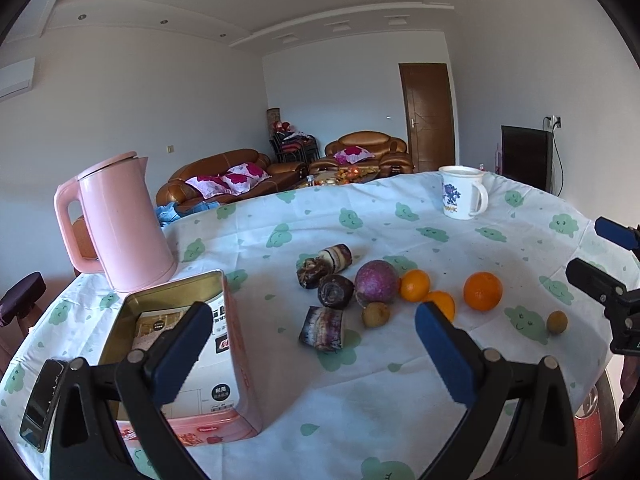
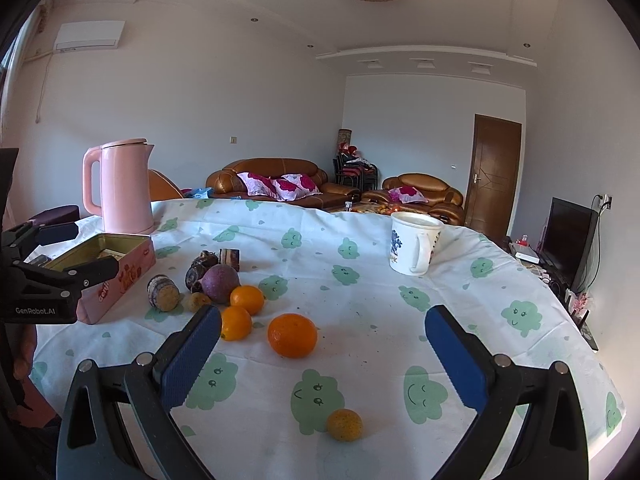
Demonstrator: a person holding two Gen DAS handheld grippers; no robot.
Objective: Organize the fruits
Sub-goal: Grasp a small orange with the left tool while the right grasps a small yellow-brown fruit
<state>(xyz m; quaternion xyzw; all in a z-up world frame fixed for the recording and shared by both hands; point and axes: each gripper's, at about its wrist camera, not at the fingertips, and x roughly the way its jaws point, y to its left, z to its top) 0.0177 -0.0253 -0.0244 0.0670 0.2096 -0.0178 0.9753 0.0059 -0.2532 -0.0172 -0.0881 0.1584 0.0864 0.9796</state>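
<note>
Fruit lies loose mid-table on a white cloth with green prints: three oranges, the largest [image 1: 482, 291] [image 2: 292, 335] apart from two smaller ones [image 1: 415, 285] [image 2: 247, 299], a purple round fruit [image 1: 376, 281] [image 2: 219, 277], several dark sugarcane pieces [image 1: 322, 327] [image 2: 162, 292], and small brown longans [image 1: 557, 321] [image 2: 344, 424]. An open pink tin [image 1: 188, 360] [image 2: 104, 268] stands at the left. My left gripper [image 1: 312, 340] is open and empty, above the cloth before the cane pieces. My right gripper [image 2: 322, 344] is open and empty, with the large orange between its fingers' line of sight.
A pink kettle [image 1: 120, 224] [image 2: 124, 186] stands at the far left behind the tin. A white mug [image 1: 462, 192] [image 2: 414, 242] stands at the far right. The right gripper's body shows at the left view's right edge [image 1: 600, 284]. The table edge drops off on the right.
</note>
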